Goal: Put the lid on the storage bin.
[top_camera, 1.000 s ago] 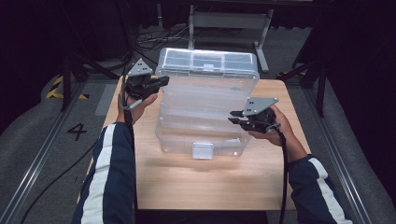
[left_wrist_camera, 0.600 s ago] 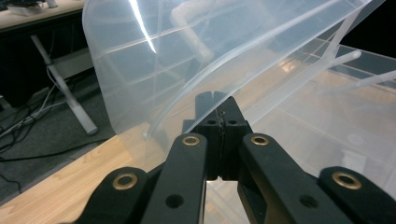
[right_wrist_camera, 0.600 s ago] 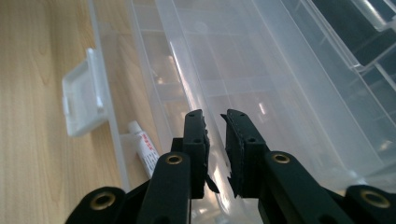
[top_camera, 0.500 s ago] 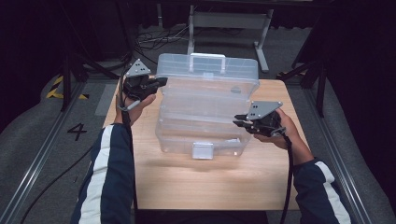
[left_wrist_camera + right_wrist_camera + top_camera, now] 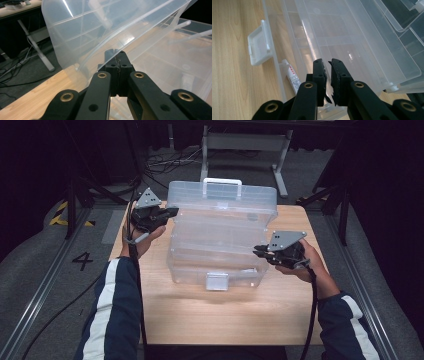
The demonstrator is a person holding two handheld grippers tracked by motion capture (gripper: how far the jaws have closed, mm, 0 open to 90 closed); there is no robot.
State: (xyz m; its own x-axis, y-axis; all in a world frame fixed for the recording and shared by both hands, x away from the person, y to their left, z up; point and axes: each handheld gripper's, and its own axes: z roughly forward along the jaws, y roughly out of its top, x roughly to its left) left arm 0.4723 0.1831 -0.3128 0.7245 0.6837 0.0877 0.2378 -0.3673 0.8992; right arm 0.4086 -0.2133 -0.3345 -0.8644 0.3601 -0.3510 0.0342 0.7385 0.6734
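Observation:
A clear plastic tiered toolbox (image 5: 220, 265) stands open on the wooden table (image 5: 225, 315), its lid (image 5: 222, 202) raised upright with the handle (image 5: 222, 182) on top. My left gripper (image 5: 172, 211) sits at the lid's left lower corner; in the left gripper view its jaws (image 5: 115, 51) are shut with the tips at the lid's rim (image 5: 100, 30). My right gripper (image 5: 256, 251) is at the right end of a middle tray. Its jaws (image 5: 327, 62) have just been closing to a thin slit, with nothing seen between them. A white tube (image 5: 293, 77) lies in the bottom, near the latch (image 5: 259, 45).
The box fills the table's far half; bare wood lies in front of its latch (image 5: 217, 281). Behind the table stand a metal frame (image 5: 245, 142) and floor cables (image 5: 165, 165). Rails run along both sides, with a "4" mark (image 5: 82, 261) at the left.
The lid has swung up from tilted to upright, so its handle now points up. The right gripper has shifted slightly toward me. The left gripper has stayed in place.

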